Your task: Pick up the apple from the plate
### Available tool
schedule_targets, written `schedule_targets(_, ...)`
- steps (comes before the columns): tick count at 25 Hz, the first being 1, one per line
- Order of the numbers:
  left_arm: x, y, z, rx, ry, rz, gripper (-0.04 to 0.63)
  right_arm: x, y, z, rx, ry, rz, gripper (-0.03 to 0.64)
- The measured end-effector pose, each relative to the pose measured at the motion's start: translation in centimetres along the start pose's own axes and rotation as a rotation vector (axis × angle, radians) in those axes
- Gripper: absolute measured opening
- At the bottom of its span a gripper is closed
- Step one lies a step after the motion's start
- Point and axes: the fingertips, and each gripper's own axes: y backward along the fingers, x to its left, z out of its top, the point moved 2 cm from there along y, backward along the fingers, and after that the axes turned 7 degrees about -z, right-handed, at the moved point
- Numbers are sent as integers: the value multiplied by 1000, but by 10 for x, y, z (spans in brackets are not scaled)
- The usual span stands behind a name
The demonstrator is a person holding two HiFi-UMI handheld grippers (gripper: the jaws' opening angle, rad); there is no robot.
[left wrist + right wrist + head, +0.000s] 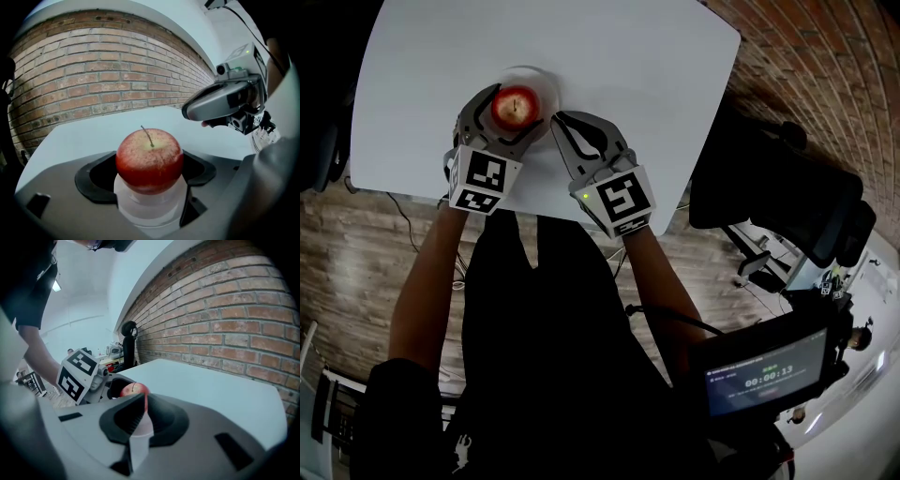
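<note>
Apple (149, 159) sits gripped between left gripper's (148, 169) jaws.

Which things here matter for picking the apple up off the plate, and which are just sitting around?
For the job: apple; plate under it; left gripper, closed on the apple; white table.

Just around: right gripper, shut and empty beside the plate; black chair; screen with a timer.

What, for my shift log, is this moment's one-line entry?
left gripper: jaws closed on apple | apple: upright, on white plate | right gripper: jaws shut, empty, beside apple
</note>
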Motion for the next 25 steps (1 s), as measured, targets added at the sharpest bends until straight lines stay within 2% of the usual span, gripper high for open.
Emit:
schedule_targets(12,0,22,24,-35,-5,25,411,3,12,21,-42,26,-14,6)
schedule_targets(25,-13,47,38,-69,-36,8,411,17,29,36,-82,43,-47,6)
